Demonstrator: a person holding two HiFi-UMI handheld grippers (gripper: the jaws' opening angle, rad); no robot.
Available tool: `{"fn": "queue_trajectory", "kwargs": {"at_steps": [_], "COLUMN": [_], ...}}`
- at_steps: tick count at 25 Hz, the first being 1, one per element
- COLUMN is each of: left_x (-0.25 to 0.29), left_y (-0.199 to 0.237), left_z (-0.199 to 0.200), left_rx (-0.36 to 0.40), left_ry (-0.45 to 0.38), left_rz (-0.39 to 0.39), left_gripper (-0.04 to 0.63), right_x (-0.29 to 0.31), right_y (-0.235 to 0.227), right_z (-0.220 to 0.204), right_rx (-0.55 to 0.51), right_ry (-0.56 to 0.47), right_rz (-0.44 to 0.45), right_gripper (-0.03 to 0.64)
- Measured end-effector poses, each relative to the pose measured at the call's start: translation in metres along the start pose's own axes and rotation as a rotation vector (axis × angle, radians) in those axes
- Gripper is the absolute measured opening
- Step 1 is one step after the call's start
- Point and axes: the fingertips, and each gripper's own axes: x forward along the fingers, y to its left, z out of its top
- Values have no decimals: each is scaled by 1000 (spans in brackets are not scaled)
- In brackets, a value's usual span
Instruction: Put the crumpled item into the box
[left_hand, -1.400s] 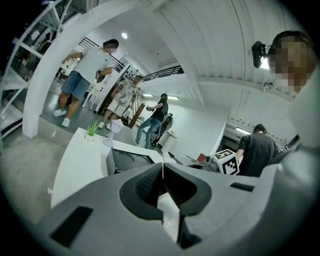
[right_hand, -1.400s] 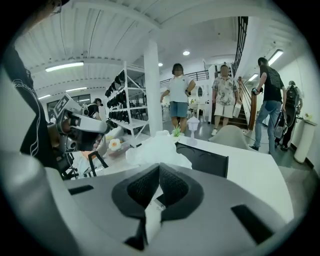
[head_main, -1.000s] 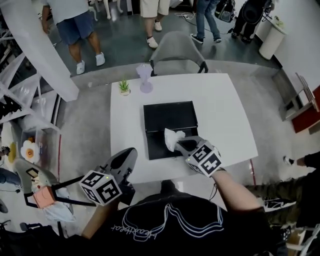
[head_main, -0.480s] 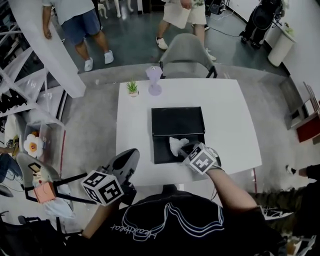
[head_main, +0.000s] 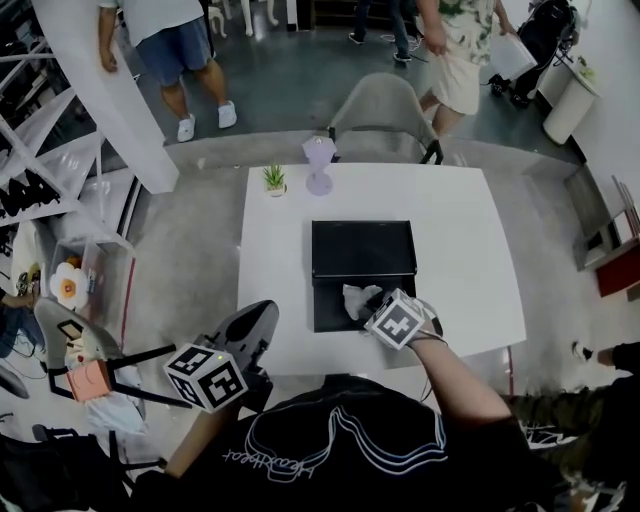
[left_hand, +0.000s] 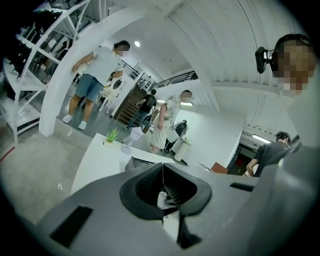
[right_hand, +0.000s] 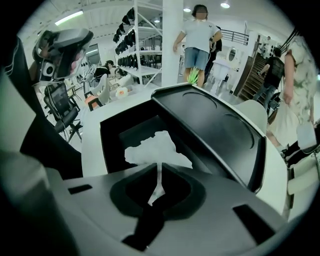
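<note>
White table (head_main: 460, 230) in a busy showroom holds an open black box (head_main: 332, 305). The right gripper (right_hand: 160, 172) hangs over its tray, jaws opening on a pinched crumpled tissue (right_hand: 157, 147). The left gripper (left_hand: 162, 172) is clenched and empty, off the table. The tissue may cling to a pad or drift over the rim. The tray's floor is too dark to read.
</note>
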Motion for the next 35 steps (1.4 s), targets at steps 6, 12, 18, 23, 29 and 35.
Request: {"fn": "queue_trajectory", "kwargs": {"at_steps": [6,12,18,23,29,35], "left_x": [-3,-3,3,-1,-6,-18], "left_y": [2,-4,-24,-53,-89,-111], "left_z": [-1,-4,-6,-6,-10,-13], "left_rx": [1,1,7,45,119,149], "left_ry": [-6,4,12,22,38,42], "left_rz": [5,-10,-58,-118,-210,-264], "left_gripper": [8,8,8,8,8,8], "right_x": [-6,-36,-101,-169,-222,-253], "right_y": [-3,-5,4,35,62,75], "right_z": [4,12,39,58,60,58], "right_rx": [55,169,254,252,329,345], "right_ry": [-40,-171,-493,-749,-966,-1104], "right_rz": [-1,8,9,32,88,85], "right_gripper": [138,223,203,96,3,3]}}
